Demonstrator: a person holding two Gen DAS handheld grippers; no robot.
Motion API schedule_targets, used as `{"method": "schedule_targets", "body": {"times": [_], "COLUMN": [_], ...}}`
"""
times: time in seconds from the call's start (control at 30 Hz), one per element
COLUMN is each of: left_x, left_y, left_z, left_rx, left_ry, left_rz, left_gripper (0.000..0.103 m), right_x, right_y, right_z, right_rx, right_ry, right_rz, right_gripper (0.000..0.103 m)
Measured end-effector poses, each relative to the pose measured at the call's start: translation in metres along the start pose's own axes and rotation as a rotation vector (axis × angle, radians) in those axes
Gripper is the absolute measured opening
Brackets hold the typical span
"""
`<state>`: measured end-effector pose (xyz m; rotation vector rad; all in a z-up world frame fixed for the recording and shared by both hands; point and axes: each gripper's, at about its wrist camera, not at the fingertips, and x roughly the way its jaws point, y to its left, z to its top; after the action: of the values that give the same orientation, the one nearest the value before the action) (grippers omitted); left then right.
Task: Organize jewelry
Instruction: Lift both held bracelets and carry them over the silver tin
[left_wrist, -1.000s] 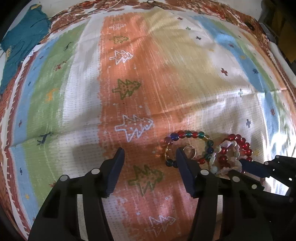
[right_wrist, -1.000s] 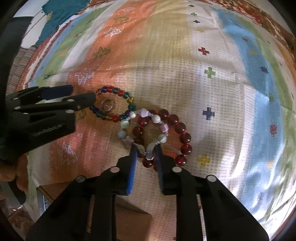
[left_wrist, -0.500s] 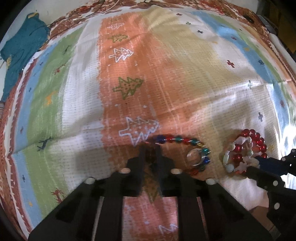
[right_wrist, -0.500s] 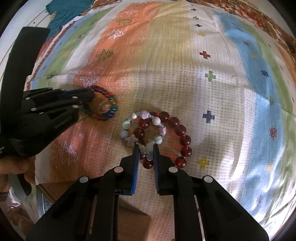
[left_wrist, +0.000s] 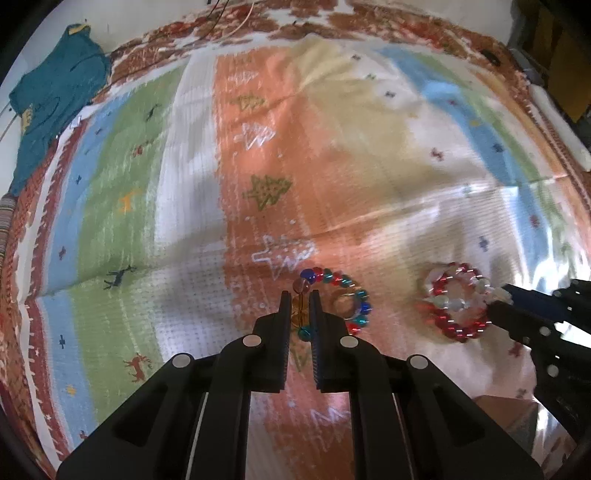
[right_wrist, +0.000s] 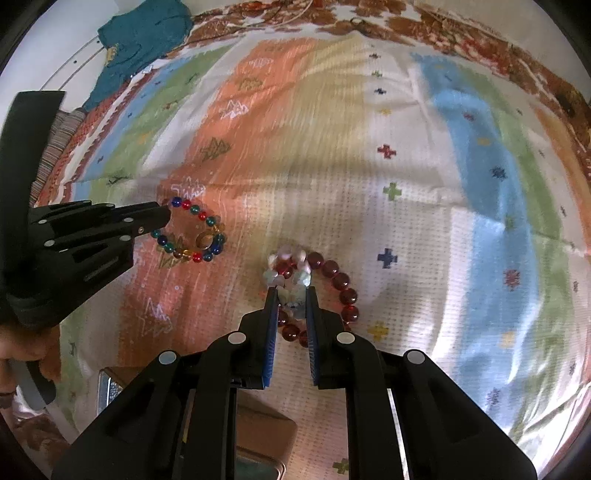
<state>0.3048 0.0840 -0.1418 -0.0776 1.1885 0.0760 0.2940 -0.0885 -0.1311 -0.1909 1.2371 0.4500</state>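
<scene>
Since a second ago, we have pulled the multicolored bead bracelet (left_wrist: 334, 301) clear of the red bracelet (right_wrist: 334, 291) on the striped blanket (left_wrist: 332, 147). Our left gripper (left_wrist: 300, 308) pinches its beads, our right gripper (right_wrist: 291, 301) clamps the pale bracelet (right_wrist: 290, 275). Lifting could drop the ring (left_wrist: 345, 304) or snag the 2 overlapping bracelets.

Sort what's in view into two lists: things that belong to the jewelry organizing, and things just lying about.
Belongs to the job:
- multicolored bead bracelet, pinched by the left hand-held gripper
- ring inside that bracelet
- dark red bead bracelet
- pale bead bracelet, pinched by the right hand-held gripper

Just lying about:
- patterned cloth underneath
- teal garment at the far left
</scene>
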Motion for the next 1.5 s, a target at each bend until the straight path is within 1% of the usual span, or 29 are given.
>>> {"method": "schedule_targets", "body": {"times": [0.03, 0.17, 0.33, 0.43, 0.63, 0.8, 1.03, 1.5], "left_x": [-0.005, -0.017, -0.023, -0.025, -0.039, -0.055, -0.077, -0.111], "left_y": [-0.002, -0.008, -0.009, -0.007, -0.003, -0.005, -0.016, -0.025], "left_z": [0.000, 0.003, 0.000, -0.001, -0.002, -0.006, -0.014, -0.033], "left_rx": [0.006, 0.016, 0.024, 0.019, -0.004, -0.012, -0.002, 0.016], "left_ry": [-0.012, -0.036, -0.046, -0.041, -0.056, -0.071, -0.105, -0.152], "left_rz": [-0.013, -0.025, -0.008, -0.026, -0.038, -0.054, -0.079, -0.115], "left_gripper": [0.009, 0.009, 0.009, 0.009, 0.009, 0.009, 0.009, 0.009], "right_x": [-0.004, -0.014, -0.018, -0.020, -0.024, -0.039, -0.052, -0.073], "right_y": [0.000, -0.001, -0.006, -0.006, -0.002, 0.002, 0.001, 0.008], "right_z": [0.000, 0.006, 0.005, 0.003, 0.000, -0.003, -0.011, -0.024], "right_rx": [-0.003, 0.001, 0.013, 0.013, 0.002, -0.008, -0.013, -0.036], "right_ry": [-0.010, -0.039, -0.047, -0.050, -0.063, -0.108, -0.129, -0.178], "right_rz": [-0.005, -0.015, -0.023, -0.024, -0.035, -0.040, -0.054, -0.038], "right_gripper": [0.015, 0.015, 0.015, 0.015, 0.015, 0.015, 0.015, 0.015]}}
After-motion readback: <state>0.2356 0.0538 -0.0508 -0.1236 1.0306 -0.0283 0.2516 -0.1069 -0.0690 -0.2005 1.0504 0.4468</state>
